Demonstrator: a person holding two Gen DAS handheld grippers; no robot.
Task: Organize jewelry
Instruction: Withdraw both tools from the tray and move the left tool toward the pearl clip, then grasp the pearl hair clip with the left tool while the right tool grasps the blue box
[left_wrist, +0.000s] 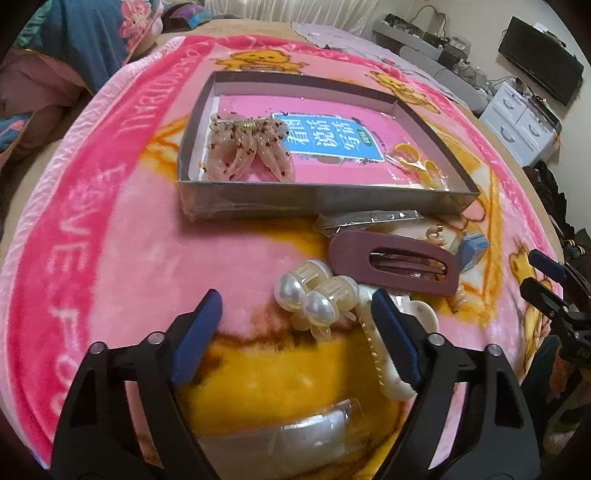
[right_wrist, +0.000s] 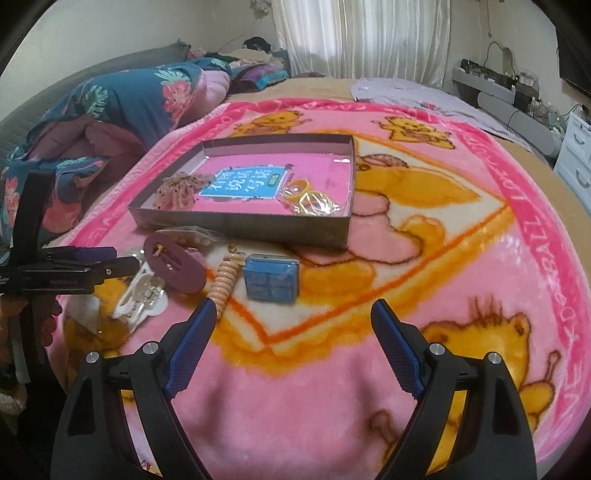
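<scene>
A shallow grey box (left_wrist: 317, 195) (right_wrist: 236, 227) lies on the pink blanket. It holds a sheer speckled bow clip (left_wrist: 247, 147) (right_wrist: 177, 190) at its left and yellow rings in clear wrap (left_wrist: 417, 162) (right_wrist: 310, 201) at its right. In front of the box lie a maroon hair clip (left_wrist: 395, 264) (right_wrist: 177, 267), a pearl claw clip (left_wrist: 314, 299), a cream claw clip (left_wrist: 384, 358) (right_wrist: 136, 295), a coiled peach hair tie (right_wrist: 223, 280) and a small blue box (right_wrist: 271, 280) (left_wrist: 474, 247). My left gripper (left_wrist: 295, 332) is open, just short of the pearl clip. My right gripper (right_wrist: 295, 332) is open and empty over bare blanket.
A clear plastic band (left_wrist: 314, 432) lies under the left gripper. A packet (left_wrist: 369, 219) sits against the box front. A folded floral quilt (right_wrist: 110, 122) lies at the far left. White drawers (left_wrist: 521, 122) and a monitor stand beyond the bed's right side.
</scene>
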